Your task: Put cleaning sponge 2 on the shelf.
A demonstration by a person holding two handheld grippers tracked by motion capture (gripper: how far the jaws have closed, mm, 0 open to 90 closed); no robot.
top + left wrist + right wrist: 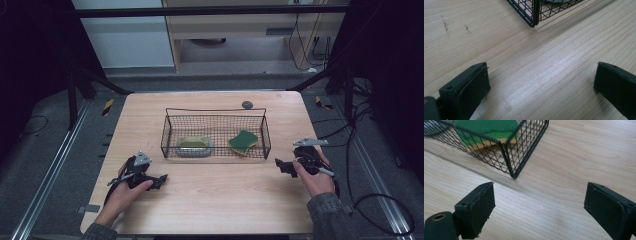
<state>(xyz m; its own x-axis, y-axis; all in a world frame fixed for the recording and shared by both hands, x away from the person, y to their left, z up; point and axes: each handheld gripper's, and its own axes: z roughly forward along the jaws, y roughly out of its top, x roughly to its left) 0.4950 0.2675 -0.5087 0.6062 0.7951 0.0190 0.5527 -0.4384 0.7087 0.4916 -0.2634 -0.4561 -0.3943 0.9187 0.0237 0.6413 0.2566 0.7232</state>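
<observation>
Fingers of both grippers are standing wide apart with nothing between them: in the left gripper view the two black pads point(466, 92) are framing bare wood at the lower corners of the frame, and in the right gripper view the pads point(477, 208) are doing the same. Seen from the high view, the left gripper point(161, 179) is resting low on the wooden table point(215, 200) at lower left, held by the left hand point(125, 195), while the right gripper point(281, 165) is sitting at right of centre, held by the right hand point(315, 177); both are pointing inward and lying well apart from each other. Between and beyond them, at the middle of the frame, a black wire basket point(216, 111) is standing on the table. Inside it, a green sponge with a yellow underside point(243, 141) is leaning toward the right end, and a shallow grey dish with olive contents point(194, 145) is lying toward the left end. A basket corner is appearing at the top of the left gripper view point(534, 15) and at upper left of the right gripper view point(511, 157), near each gripper but not touching it. A small dark round object point(247, 104) is lying on the table just behind the basket.
</observation>
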